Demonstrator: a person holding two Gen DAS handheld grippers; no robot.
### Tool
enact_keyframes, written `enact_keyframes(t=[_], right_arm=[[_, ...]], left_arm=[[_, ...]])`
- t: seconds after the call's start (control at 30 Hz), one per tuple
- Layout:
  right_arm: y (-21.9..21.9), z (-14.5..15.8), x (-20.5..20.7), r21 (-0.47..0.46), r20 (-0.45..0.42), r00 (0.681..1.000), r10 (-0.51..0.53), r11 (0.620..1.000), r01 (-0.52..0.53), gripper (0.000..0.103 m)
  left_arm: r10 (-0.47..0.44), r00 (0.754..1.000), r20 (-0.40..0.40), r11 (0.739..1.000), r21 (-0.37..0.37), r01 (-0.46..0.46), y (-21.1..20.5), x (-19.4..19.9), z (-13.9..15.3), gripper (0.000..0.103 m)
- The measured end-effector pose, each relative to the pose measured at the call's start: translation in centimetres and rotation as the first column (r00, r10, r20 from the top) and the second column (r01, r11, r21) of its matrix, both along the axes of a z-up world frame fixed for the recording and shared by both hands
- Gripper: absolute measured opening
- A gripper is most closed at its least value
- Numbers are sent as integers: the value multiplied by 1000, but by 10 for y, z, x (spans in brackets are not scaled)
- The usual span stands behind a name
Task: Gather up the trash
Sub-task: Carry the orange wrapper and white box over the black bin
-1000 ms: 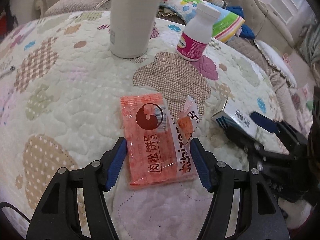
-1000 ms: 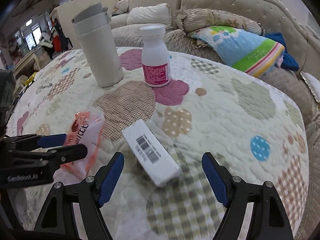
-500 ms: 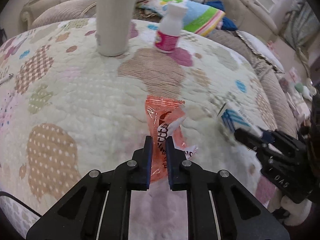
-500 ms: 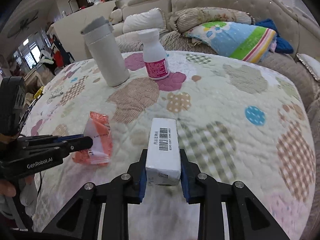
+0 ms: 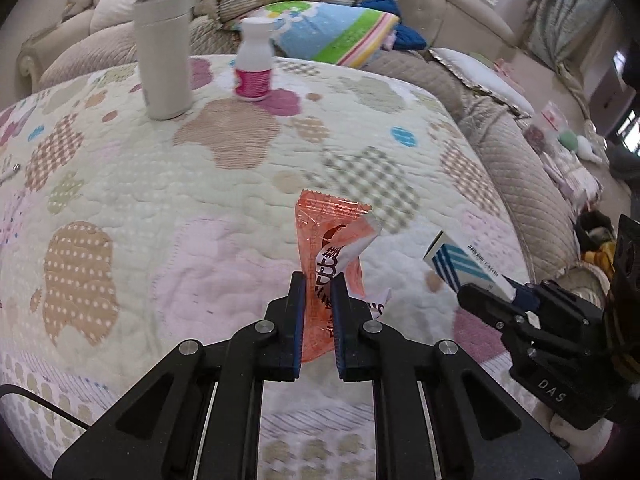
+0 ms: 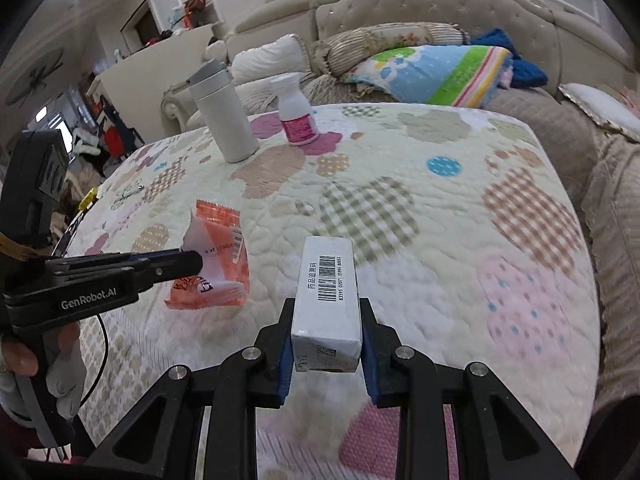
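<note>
An orange snack wrapper (image 5: 326, 248) stands up between the pads of my left gripper (image 5: 318, 280), which is shut on its lower part and holds it above the quilt. In the right wrist view the same wrapper (image 6: 218, 256) hangs from the left gripper (image 6: 192, 263) at the left. My right gripper (image 6: 325, 312) is shut on a white carton with a barcode (image 6: 328, 280), lifted off the quilt. In the left wrist view the carton (image 5: 460, 262) with blue stripes on its end sticks out of the right gripper (image 5: 500, 292) at the right.
A patchwork quilt (image 5: 240, 168) covers the round surface. A tall white tumbler (image 5: 164, 48) and a white bottle with a pink label (image 5: 254, 68) stand at its far side. Sofas with cushions and a striped blanket (image 6: 432, 68) ring it. A gloved hand (image 6: 60, 364) holds the left gripper.
Both grippers went from open to shut, the left on the wrapper, the right on the carton. Both then rose and drew back, lifting their items off the quilt.
</note>
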State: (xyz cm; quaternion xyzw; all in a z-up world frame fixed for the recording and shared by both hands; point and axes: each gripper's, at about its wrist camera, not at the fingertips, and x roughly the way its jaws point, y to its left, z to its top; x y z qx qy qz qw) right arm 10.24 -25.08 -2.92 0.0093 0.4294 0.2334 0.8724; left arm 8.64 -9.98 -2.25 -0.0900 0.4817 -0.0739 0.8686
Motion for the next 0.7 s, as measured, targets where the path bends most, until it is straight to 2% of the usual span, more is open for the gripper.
enact_keyframes(t=[0.3,0.7], right_arm=[[-41,10,-34,-11,34,996,-78,997,79,27],[-106,19,-66,-11,57,977,-204,979,205,27]], left_arm=[[-82,996,28,996,32,81,-51,-17,12,10],[-218,975,50,975,42,216,-125,-32,23,10]])
